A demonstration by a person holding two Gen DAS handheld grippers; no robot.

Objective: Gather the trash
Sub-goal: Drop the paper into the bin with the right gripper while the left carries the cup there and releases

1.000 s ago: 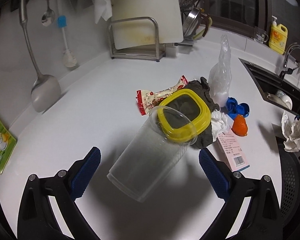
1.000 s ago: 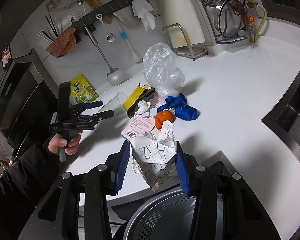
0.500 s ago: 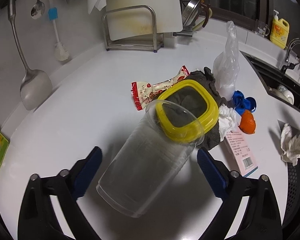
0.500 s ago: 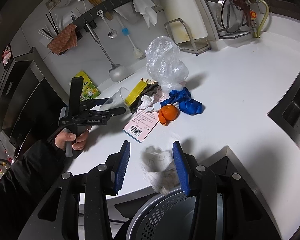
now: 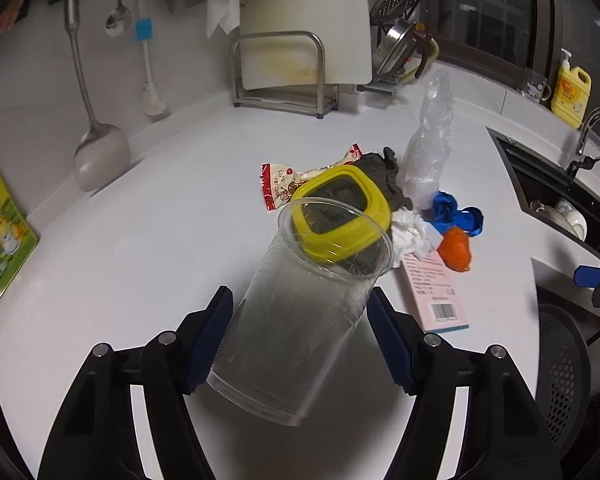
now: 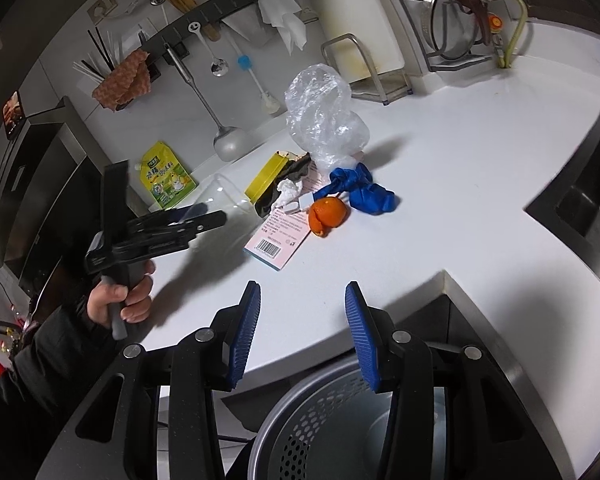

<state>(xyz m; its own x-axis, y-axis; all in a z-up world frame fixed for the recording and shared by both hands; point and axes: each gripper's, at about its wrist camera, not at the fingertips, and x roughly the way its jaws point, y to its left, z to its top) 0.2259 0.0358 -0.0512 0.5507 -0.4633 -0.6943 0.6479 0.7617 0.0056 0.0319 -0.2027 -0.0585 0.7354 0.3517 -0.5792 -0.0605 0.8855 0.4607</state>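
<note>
A clear plastic cup [image 5: 300,312] lies on its side on the white counter, between the blue pads of my left gripper [image 5: 300,332]. The pads stand at its two sides; contact is unclear. Behind it lie a yellow lid [image 5: 340,216], a red snack wrapper [image 5: 284,180], a grey cloth [image 5: 384,172], a clear plastic bag [image 6: 324,120], blue material [image 6: 364,190], an orange peel [image 6: 326,216], a white tissue [image 5: 412,236] and a pink box [image 6: 278,236]. My right gripper [image 6: 302,334] is open and empty above the mesh trash bin [image 6: 340,424].
A sink [image 5: 556,200] is sunk into the counter at the right. A cutting board in a metal rack [image 5: 296,60], hanging utensils [image 5: 88,80] and a green pouch [image 6: 166,178] stand along the back wall. A yellow soap bottle [image 5: 572,88] stands behind the sink.
My right gripper opened and the crumpled paper it held dropped out of sight at the bin. My left gripper moved forward around the cup and its jaws narrowed onto it.
</note>
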